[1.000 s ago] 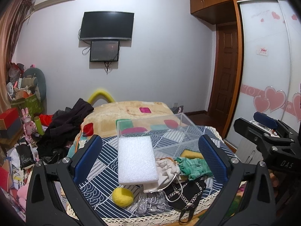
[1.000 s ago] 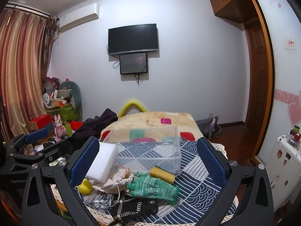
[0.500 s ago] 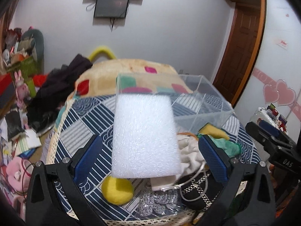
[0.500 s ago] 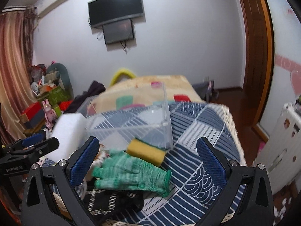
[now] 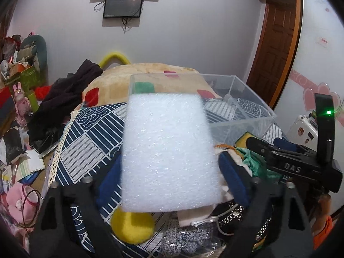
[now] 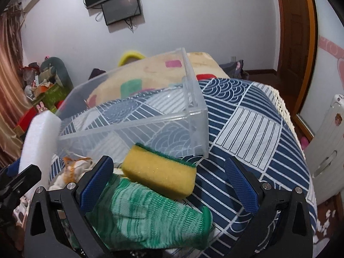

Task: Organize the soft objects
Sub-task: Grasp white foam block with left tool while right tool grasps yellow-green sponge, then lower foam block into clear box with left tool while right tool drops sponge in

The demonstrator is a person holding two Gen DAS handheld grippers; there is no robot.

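A white foam block (image 5: 169,150) fills the middle of the left wrist view, and my left gripper (image 5: 169,176) has its blue pads at the block's two sides, seemingly shut on it. The block also shows at the left of the right wrist view (image 6: 40,142). A clear plastic box (image 6: 137,116) stands behind it on the patterned cloth. My right gripper (image 6: 169,185) is open around a yellow sponge with a green back (image 6: 160,172) that lies on a green knitted glove (image 6: 146,217). A yellow ball (image 5: 132,225) lies under the foam.
A white drawstring pouch (image 5: 200,215), a dark chain bag (image 5: 232,219) and a glittery pouch (image 5: 185,243) lie at the table's near edge. The blue-and-white cloth (image 6: 247,129) covers the table. Cluttered clothes and boxes (image 5: 28,99) lie left; a white suitcase (image 6: 326,150) stands right.
Both grippers have moved forward and down toward the table. The left jaws have narrowed onto the foam block. The right gripper now straddles the sponge and glove.
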